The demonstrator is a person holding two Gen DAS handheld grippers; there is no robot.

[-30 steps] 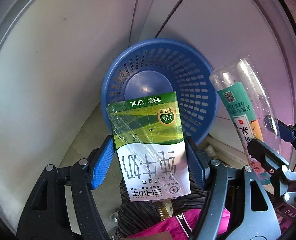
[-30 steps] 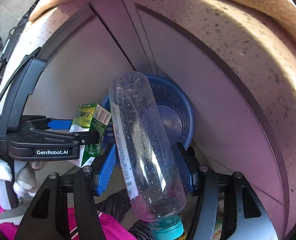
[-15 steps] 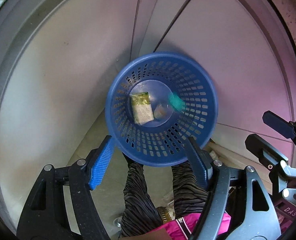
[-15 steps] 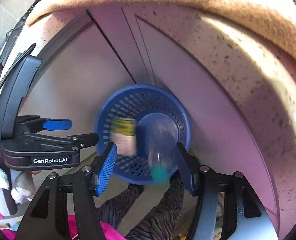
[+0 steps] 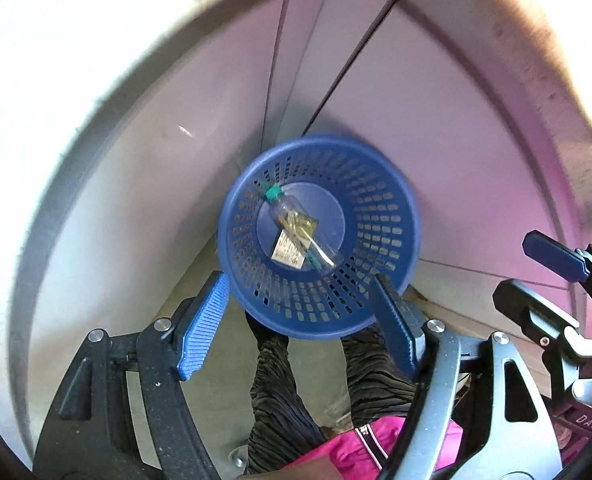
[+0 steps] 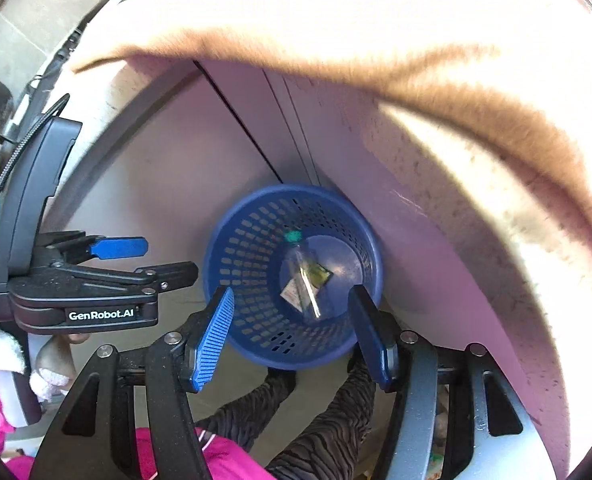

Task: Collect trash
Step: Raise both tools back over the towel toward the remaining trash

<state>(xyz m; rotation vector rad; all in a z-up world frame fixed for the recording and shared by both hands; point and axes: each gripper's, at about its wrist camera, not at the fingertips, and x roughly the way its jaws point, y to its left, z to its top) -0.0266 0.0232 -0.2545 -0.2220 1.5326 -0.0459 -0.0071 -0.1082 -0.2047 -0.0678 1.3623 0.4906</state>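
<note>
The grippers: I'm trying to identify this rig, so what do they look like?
Both grippers, left and right, have black frame arms with silver bolts and two fingers faced with ribbed blue pads. The left one's black body reads "GenRobot.AI" in white, with a black cable along it. The person wears a pink top and dark striped trousers.

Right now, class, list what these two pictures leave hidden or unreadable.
- Carton print, both views: too small, under the bottle.
- Floor beneath the basket, both views: hidden by the basket.
- Person's feet, both views: behind the basket.
- Right gripper, left view: cut off by the edge.
</note>
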